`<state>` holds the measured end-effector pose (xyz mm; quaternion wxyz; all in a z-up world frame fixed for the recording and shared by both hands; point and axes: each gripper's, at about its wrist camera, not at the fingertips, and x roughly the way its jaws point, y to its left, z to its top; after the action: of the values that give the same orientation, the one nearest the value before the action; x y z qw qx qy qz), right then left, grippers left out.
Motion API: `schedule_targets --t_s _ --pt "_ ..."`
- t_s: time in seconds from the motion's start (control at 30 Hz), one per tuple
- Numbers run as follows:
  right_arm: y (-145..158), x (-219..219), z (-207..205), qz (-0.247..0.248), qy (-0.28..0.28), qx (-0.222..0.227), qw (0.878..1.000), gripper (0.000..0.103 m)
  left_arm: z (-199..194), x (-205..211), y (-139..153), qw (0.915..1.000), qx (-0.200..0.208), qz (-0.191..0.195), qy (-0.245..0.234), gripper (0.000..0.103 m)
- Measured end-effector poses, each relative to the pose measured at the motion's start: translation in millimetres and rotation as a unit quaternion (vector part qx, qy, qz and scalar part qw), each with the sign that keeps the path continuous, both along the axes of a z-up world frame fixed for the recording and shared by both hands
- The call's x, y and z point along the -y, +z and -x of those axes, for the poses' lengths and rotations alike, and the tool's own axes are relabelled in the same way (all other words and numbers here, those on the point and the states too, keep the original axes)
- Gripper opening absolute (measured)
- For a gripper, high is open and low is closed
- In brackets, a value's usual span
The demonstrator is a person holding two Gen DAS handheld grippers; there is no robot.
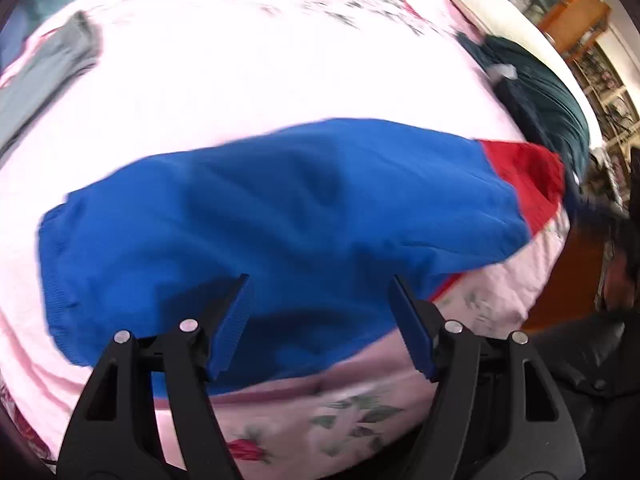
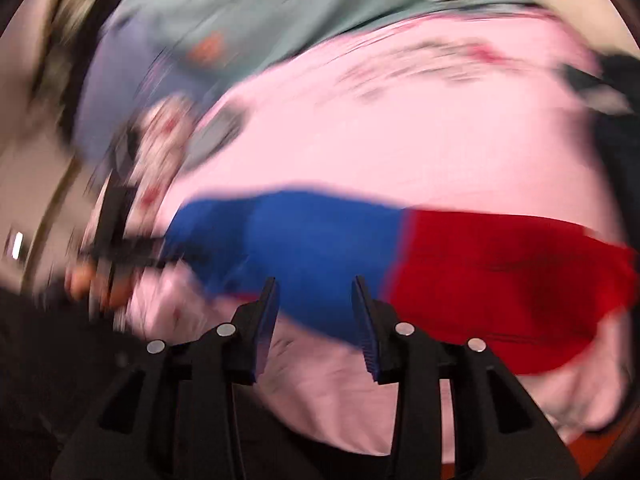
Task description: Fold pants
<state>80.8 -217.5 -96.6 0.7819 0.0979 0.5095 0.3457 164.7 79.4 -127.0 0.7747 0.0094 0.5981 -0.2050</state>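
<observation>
The pants [image 1: 280, 216] are blue with a red part [image 1: 528, 180] at the right end and lie across a pink bedspread [image 1: 260, 80]. My left gripper [image 1: 320, 292] is open and empty, just above the near edge of the blue cloth. In the blurred right wrist view the pants [image 2: 320, 248] show blue on the left and red [image 2: 500, 280] on the right. My right gripper [image 2: 314, 292] is open and empty above the blue part near its front edge. The left gripper [image 2: 116, 248] appears as a dark blur at the pants' left end.
A grey garment [image 1: 48, 76] lies at the far left of the bed. A dark teal garment [image 1: 548, 100] is heaped at the right edge. A teal patterned blanket [image 2: 300, 12] covers the far side. The bed's near edge drops to a brown floor [image 1: 568, 280].
</observation>
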Motion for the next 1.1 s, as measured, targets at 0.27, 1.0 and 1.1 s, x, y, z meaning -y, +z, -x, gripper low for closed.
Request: schedule_targets --t_s 0.27,1.0,1.1 --pt "-39 -106 -13 0.096 0.14 0.049 0.984 0.036 -3 -77 5 0.9938 0.018 -0.035 0.104 0.071" --pt "0 -339 -159 0.079 0.295 0.032 0.952 0.059 41 -188 -30 0.9682 0.008 0.114 0.223 0.056" --pt "-42 -398 -168 0.162 0.385 -0.029 0.908 0.059 48 -195 -35 0.9618 0.012 0.149 0.229 0.056"
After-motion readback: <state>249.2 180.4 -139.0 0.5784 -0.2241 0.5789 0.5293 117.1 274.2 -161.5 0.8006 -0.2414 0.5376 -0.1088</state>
